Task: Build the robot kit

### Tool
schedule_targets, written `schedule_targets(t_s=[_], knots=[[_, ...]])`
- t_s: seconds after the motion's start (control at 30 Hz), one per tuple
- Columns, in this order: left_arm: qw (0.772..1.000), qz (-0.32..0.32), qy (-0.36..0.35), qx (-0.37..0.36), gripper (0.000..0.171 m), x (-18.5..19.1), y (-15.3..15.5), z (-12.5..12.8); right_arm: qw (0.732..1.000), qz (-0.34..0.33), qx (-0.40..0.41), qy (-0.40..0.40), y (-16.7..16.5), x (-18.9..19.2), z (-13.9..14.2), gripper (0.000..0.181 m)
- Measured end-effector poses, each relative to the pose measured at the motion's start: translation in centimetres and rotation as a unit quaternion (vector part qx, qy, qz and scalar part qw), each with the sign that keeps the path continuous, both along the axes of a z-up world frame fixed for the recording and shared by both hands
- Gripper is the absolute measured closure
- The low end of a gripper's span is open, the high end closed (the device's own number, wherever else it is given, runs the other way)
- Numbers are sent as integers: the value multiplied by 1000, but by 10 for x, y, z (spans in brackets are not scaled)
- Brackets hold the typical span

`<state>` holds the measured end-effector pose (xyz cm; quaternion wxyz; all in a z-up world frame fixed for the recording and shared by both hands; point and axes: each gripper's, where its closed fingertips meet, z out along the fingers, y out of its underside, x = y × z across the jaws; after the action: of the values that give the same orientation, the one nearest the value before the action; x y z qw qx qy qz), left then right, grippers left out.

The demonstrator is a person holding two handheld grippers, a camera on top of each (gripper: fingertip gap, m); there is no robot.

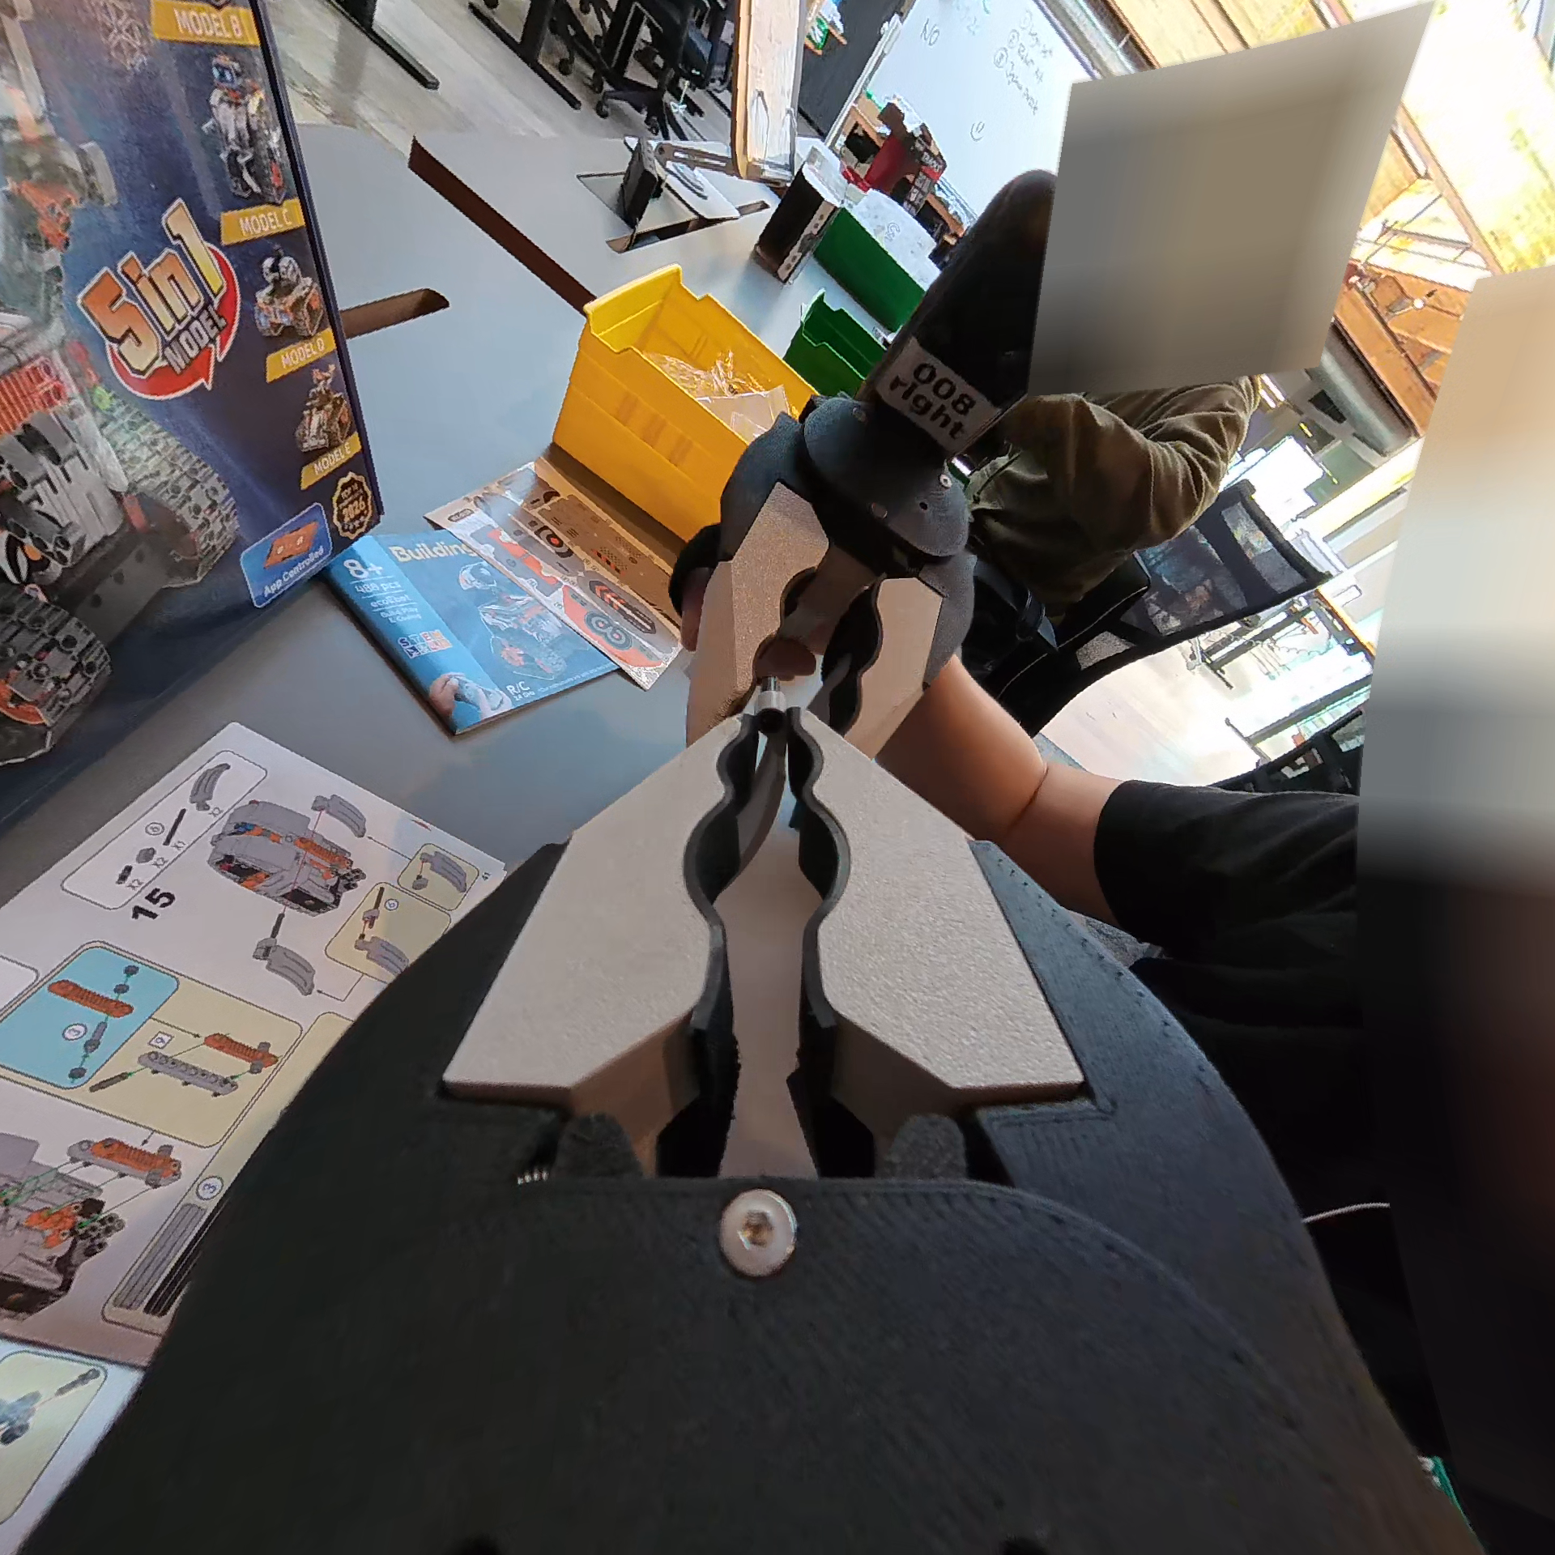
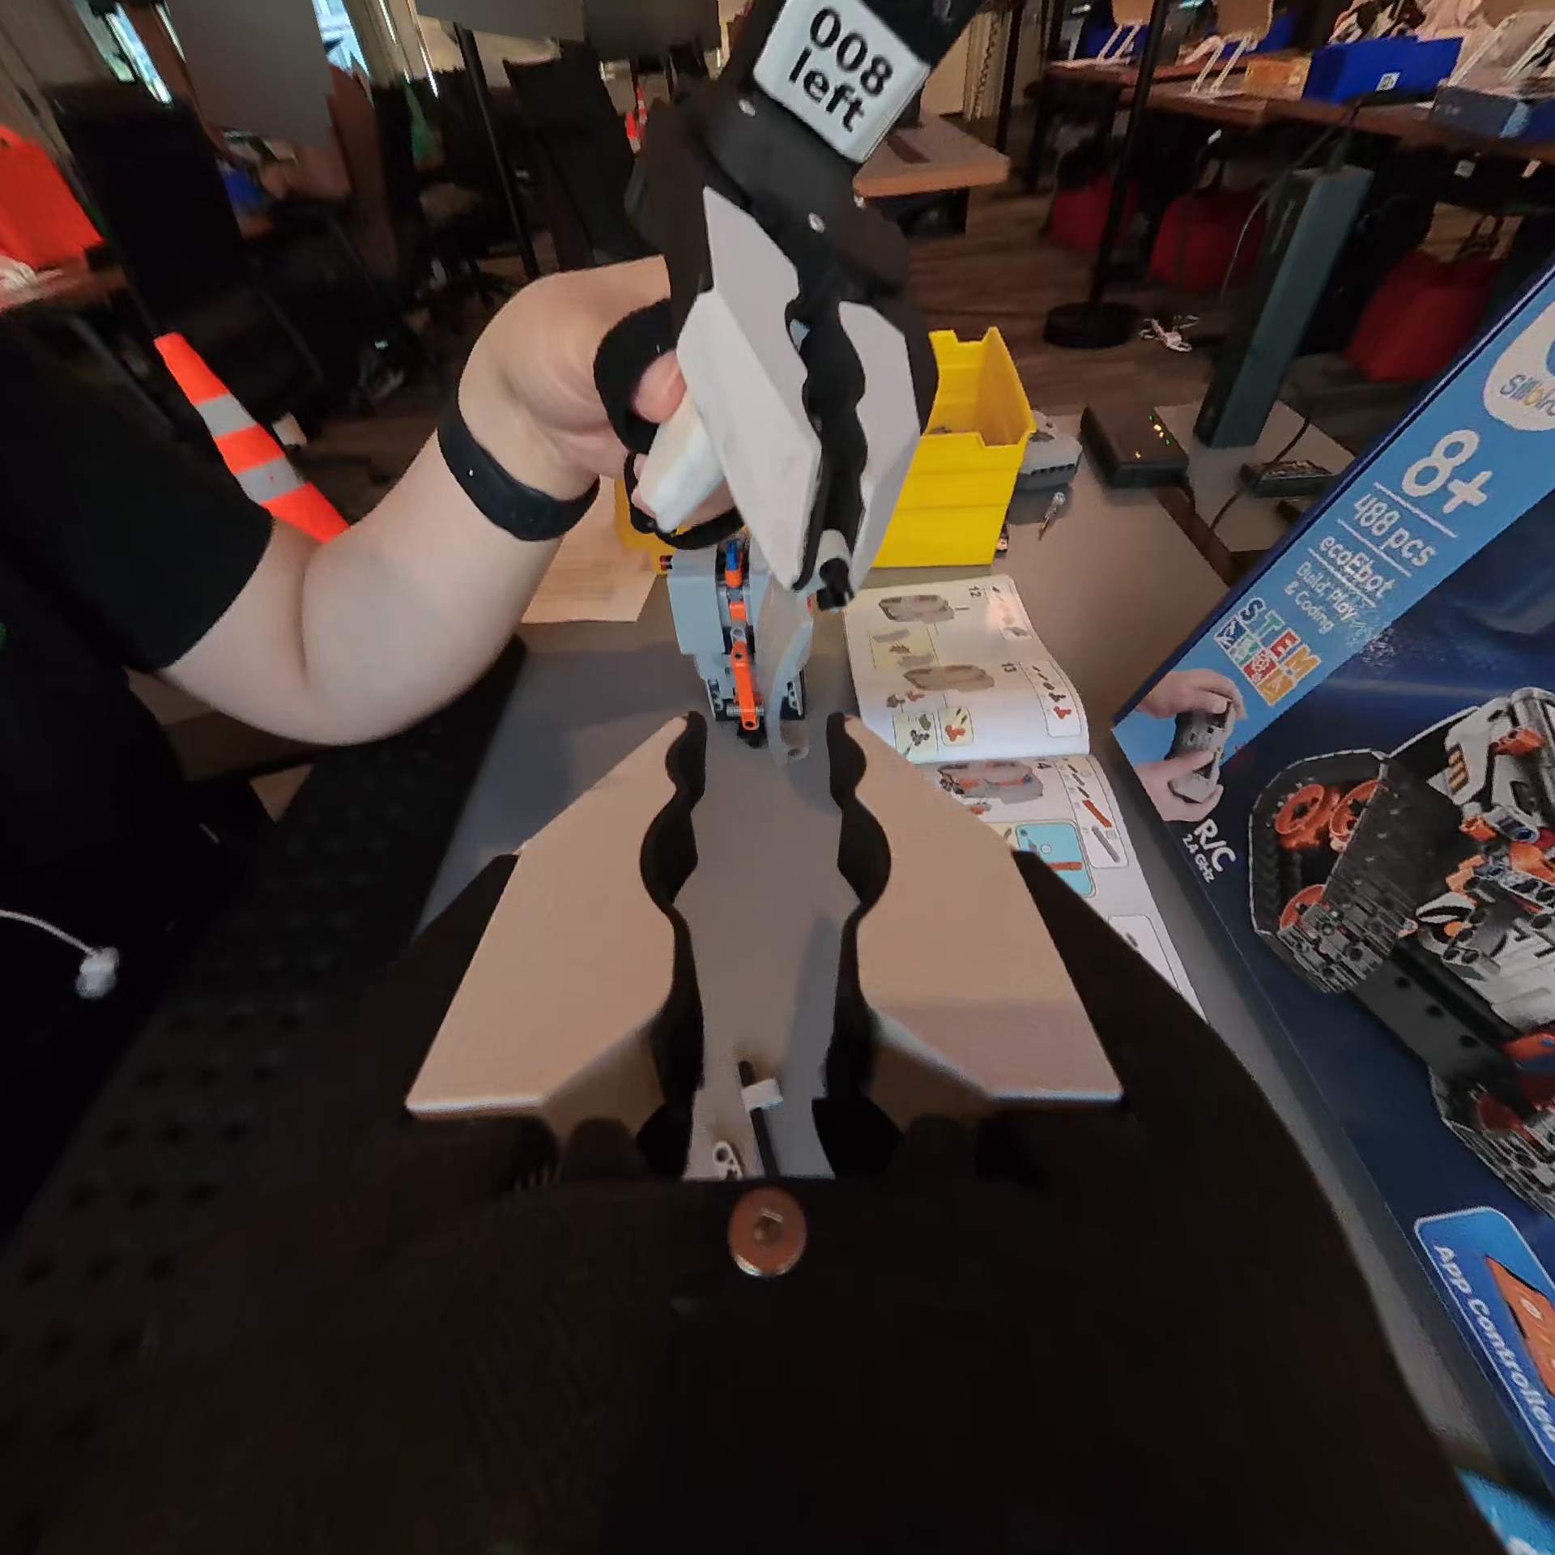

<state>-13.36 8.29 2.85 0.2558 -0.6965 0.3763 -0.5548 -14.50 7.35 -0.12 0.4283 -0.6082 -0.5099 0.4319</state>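
Note:
My left gripper (image 1: pixel 770 730) is shut on a small black pin (image 1: pixel 770 719) with a curved grey panel piece (image 1: pixel 757 808) hanging from it. In the right wrist view, the left gripper (image 2: pixel 829 581) holds the pin and the panel piece (image 2: pixel 789 673) just in front of a grey and orange brick model (image 2: pixel 728 639) standing on the grey table (image 2: pixel 589 757). My right gripper (image 2: pixel 766 728) is open and empty, its tips just short of the panel. In the left wrist view the right gripper (image 1: pixel 787 707) faces mine, its open jaws around my fingertips.
An open instruction booklet (image 1: pixel 210 926) (image 2: pixel 968 673) lies beside the large kit box (image 1: pixel 168 337) (image 2: pixel 1388 757). A yellow bin (image 1: pixel 639 395) (image 2: pixel 968 471), a blue booklet (image 1: pixel 471 623) and a sticker sheet (image 1: pixel 581 555) lie behind. A white piece and a black axle (image 2: pixel 753 1119) lie on the table. My left and right fingertips are right by each other.

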Motion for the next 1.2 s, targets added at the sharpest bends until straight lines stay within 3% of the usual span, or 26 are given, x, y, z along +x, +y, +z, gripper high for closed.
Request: schedule_targets(t_s=[0.1,0.17,0.2,0.47,0.6,1.03,1.2], knots=[[1000,-7,2,3,167,3,-2,-1,1000,7,-22,18,-2,-6,3,159],[1000,-12,-1,3,167,5,-4,-1,999,9,-32,27,-1,-7,3,179],[1000,-16,-5,1,167,5,-5,0,999,12,-38,34,-1,-7,4,180],[998,-20,-58,26,157,-7,-2,17,996,32,-76,44,-5,-2,6,180],[997,-24,-31,72,147,-9,-3,12,995,53,-80,17,-13,-3,-1,180],[998,-49,-44,9,152,-2,-9,7,998,46,-52,10,-13,-3,2,180],[997,-57,-42,-5,161,-1,-11,5,998,46,-50,3,-13,-4,-1,180]])
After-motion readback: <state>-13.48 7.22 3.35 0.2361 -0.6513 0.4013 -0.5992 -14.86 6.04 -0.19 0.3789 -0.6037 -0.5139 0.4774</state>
